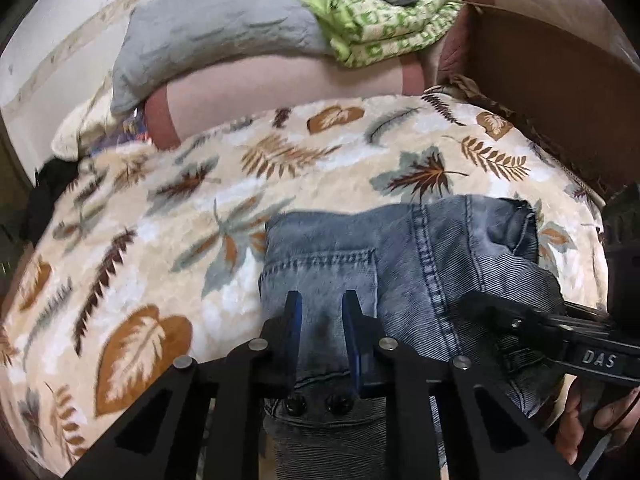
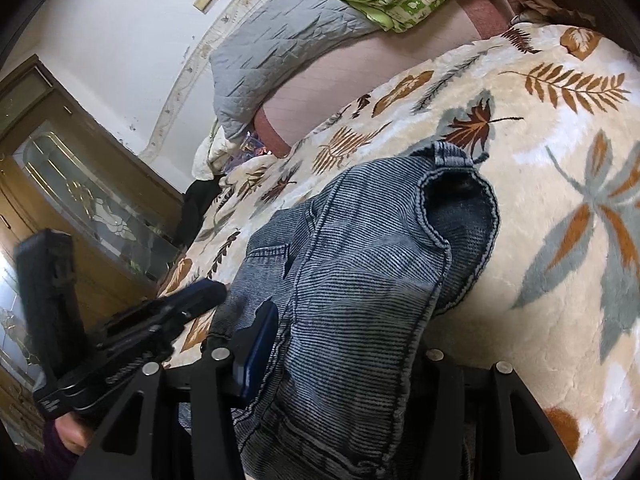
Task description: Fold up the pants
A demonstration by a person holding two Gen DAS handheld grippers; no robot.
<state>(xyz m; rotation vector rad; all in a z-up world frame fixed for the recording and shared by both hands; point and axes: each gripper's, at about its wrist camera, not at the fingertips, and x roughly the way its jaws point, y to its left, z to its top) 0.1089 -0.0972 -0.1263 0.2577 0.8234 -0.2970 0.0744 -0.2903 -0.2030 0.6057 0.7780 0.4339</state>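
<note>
Between the two fingers of the left gripper (image 1: 321, 304) the blue jeans (image 1: 404, 264) are lying, and the fingers are standing close together with the cloth in the gap (the pads look as if they are just touching it, but this cannot be told for sure). The jeans are resting bunched up on the leaf blanket (image 1: 168, 216), right in front of both tongs. The right gripper (image 2: 344, 340) is pinching a thick fold of the jeans (image 2: 360, 264); only one blue pad is showing, and the cloth is hiding the other. Far beyond the tongs a grey pillow (image 1: 208, 44) and a green folded cloth (image 1: 384, 20) are lying.
</note>
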